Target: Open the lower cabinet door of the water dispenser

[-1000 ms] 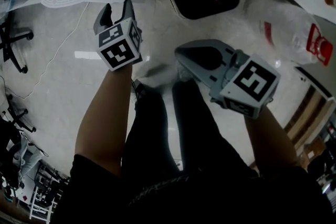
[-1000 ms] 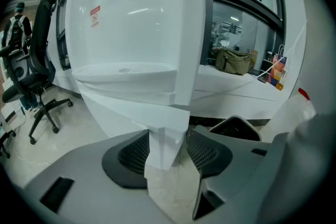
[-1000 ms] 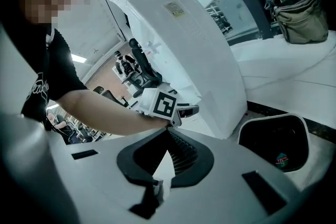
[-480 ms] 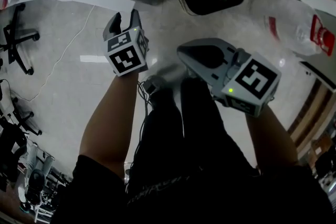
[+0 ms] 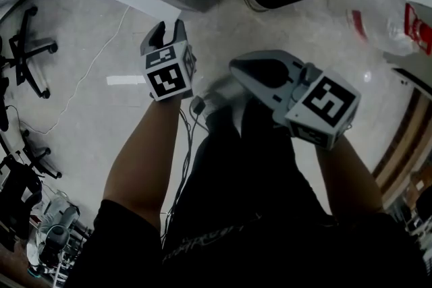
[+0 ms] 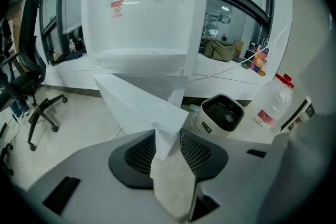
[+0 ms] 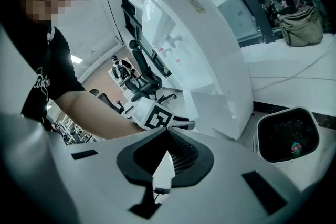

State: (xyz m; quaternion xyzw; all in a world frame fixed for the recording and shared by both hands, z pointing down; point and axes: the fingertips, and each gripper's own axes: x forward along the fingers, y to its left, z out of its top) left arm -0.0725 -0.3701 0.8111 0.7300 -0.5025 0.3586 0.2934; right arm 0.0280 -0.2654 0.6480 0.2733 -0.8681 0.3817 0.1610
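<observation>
A round-cornered white waste bin [image 6: 201, 124] stands at the floor's [image 5: 88, 91] edge, against the low white ledge under the windows and just beside the water dispenser [image 6: 142, 18]. It is lined dark inside, with a few small coloured scraps lying at the bottom. Near it on the far side from the dispenser is a large clear plastic jug [image 6: 270, 105] with a red cap and a red label; whether it holds anything cannot be told.

The dispenser is a tall, smooth white plastic body with two taps over a shallow ledge. Its lower cabinet door [image 6: 136, 102], a flat white panel, stands swung out from the body. The floor is pale, glossy stone.

The left gripper [image 6: 168, 136] has its ribbed dark pads apart and closing. The door's lower corner shows in the gap, but no pad can be seen pressing on it. The right gripper [image 7: 168, 153] hangs over the floor, its jaws meeting at the tips and holding nothing.
</observation>
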